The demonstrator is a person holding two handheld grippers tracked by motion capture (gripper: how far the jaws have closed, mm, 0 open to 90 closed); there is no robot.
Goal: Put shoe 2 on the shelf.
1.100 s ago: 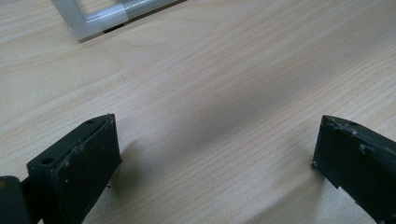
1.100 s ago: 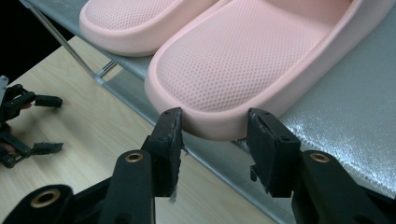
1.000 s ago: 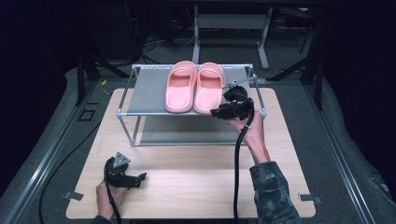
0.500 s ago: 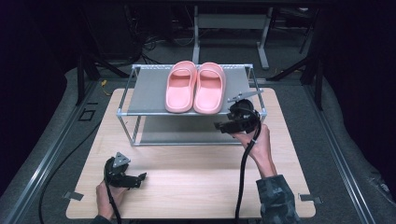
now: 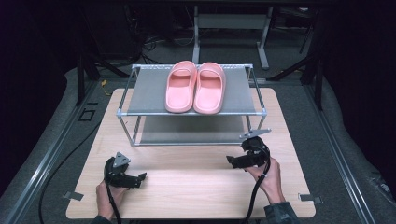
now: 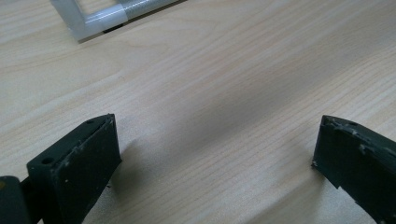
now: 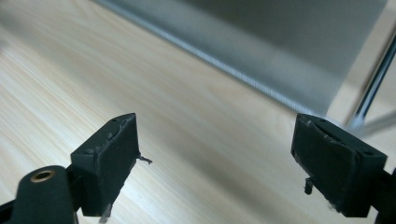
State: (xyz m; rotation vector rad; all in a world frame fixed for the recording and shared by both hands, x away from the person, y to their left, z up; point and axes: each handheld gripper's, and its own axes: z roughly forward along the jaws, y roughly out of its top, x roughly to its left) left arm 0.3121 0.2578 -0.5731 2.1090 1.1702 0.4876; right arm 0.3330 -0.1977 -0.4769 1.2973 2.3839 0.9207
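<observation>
Two pink slippers (image 5: 195, 87) lie side by side on the top shelf of a metal rack (image 5: 140, 98). My right gripper (image 5: 232, 161) hovers low over the wooden table in front of the rack's right leg, jaws open and empty. In the right gripper view the open right gripper (image 7: 215, 135) looks across bare wood toward the grey lower shelf (image 7: 289, 42). My left gripper (image 5: 139, 178) rests at the table's front left, open and empty. The left gripper view has the left gripper (image 6: 215, 140) over wood, with the rack's foot (image 6: 98, 18) at top left.
The wooden table (image 5: 196, 186) has bare room between the two grippers. The rack's lower shelf (image 5: 191, 128) holds nothing that I can see. A thin rack leg (image 7: 373, 98) stands close on the right in the right gripper view. Black cables trail toward the front edge.
My right gripper has come down from beside the right slipper on the top shelf to the table in front of the rack. The left gripper has stayed put.
</observation>
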